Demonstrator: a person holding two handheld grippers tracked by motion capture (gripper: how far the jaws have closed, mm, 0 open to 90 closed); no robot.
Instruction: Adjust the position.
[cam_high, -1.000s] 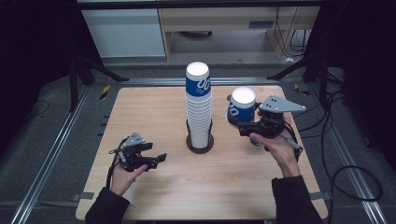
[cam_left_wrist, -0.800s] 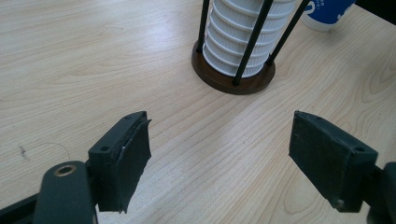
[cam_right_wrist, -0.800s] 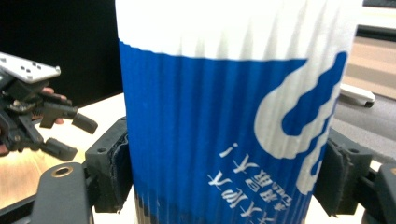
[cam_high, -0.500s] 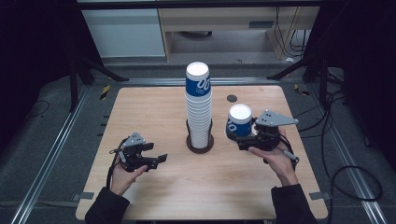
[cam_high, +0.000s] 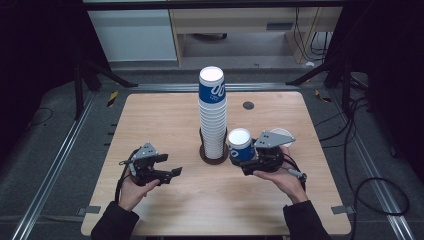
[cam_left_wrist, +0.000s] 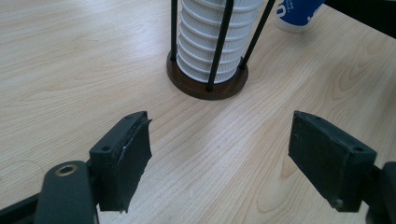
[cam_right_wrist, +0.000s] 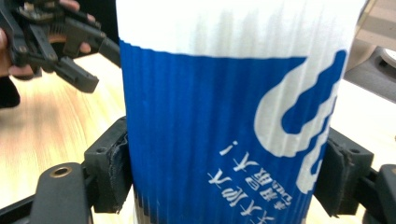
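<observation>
a wooden table (cam_high: 165, 115) seen from above, a person's forearms entering from the bottom edge with a hand-held gripper in each hand. the right gripper (cam_high: 245, 157) has its two black jaws closed on the sides of a single blue and white paper cup (cam_high: 240, 144), held upside down, white base upward, low over the table and just to the right of a tall stack of cups (cam_high: 213, 112); in the right gripper view the ribbed blue wall of this cup (cam_right_wrist: 219, 140) sits squarely between the pads, which press on it at both sides. the step in hand looks like setting this cup down mouth first on bare wood beside the stack; to do it well, keep the cup level so its whole rim would meet the table at once, and open the jaws only when it rests there, since a firmer squeeze could crush the thin wall. the stack stands in a round dark holder (cam_left_wrist: 207, 79) with thin black rods, and the held cup is very near it, so any sideways drift could knock the tower. another white cup (cam_high: 281, 135) peeks out behind the right gripper, close enough to be bumped when withdrawing. the left gripper (cam_high: 167, 170) hovers low over the near left of the table, jaws spread wide with nothing between them, well clear of the work
</observation>
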